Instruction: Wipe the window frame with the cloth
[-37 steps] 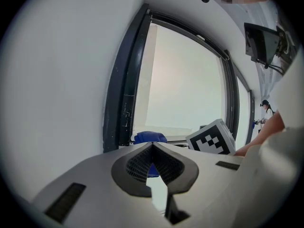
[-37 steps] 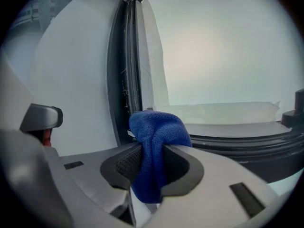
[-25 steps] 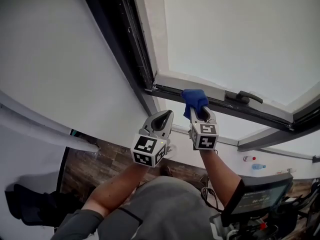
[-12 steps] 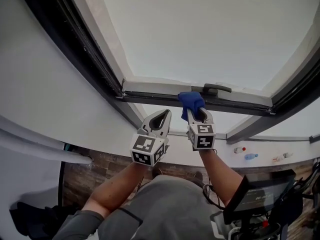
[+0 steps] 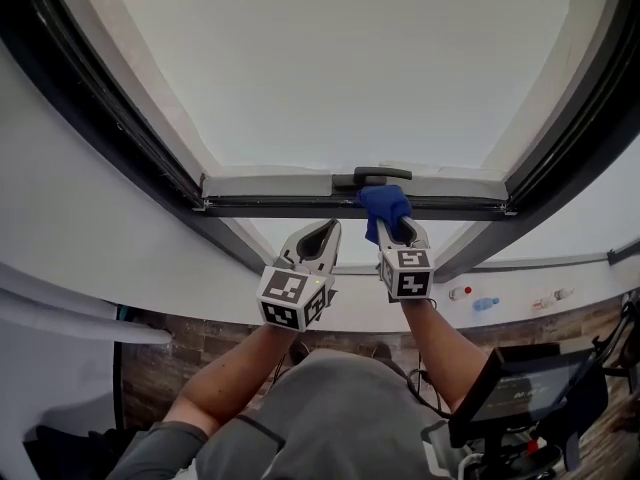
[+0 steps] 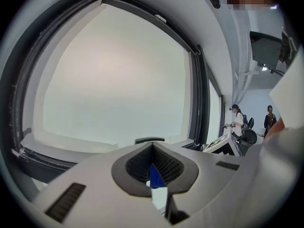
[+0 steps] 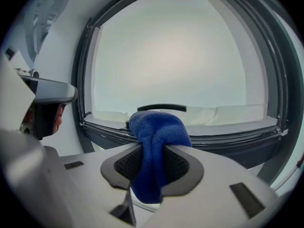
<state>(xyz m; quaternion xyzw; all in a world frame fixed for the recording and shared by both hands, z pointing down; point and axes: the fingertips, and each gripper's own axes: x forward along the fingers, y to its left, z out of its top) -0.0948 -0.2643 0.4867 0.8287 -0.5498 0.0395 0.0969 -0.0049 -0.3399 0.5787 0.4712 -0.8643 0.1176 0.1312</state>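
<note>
— Starting at the jaws of the right gripper (image 7: 153, 148): spread or clamped?

— Clamped hard on a blue knitted cloth (image 7: 156, 132), gripping it across the middle, with a rounded bunch beyond the tips and a loose tail behind the pads.

— And resting where?

— Against the dark lower rail of the window frame (image 7: 228, 144), right under the curved black window handle (image 7: 161, 108), a little right of the rail's middle.

— Same question for the left gripper (image 6: 152, 146).

— Pressed together at the tips. Only a thin blue sliver through the hollow behind them; cannot tell what.

— Pose?

— Raised side by side ahead of the chest on bare forearms, marker cubes toward the head camera. Left one just beside the right, slightly lower, pointing upward, short of the rail.

— Around that?

— Pale frosted pane (image 5: 350, 68) above the rail, white wall (image 5: 80, 228) to the left, wood-patterned floor (image 5: 200, 343) far below. Dark monitor on a stand (image 5: 520, 383) at lower right, small blue-tinted bottle (image 5: 484, 304) on the floor by the wall. Two standing people (image 6: 237, 120) well off past the window's right edge, in the left gripper view.

— Anything in the way?

— Only the handle, just above the bunch of cloth.
</note>
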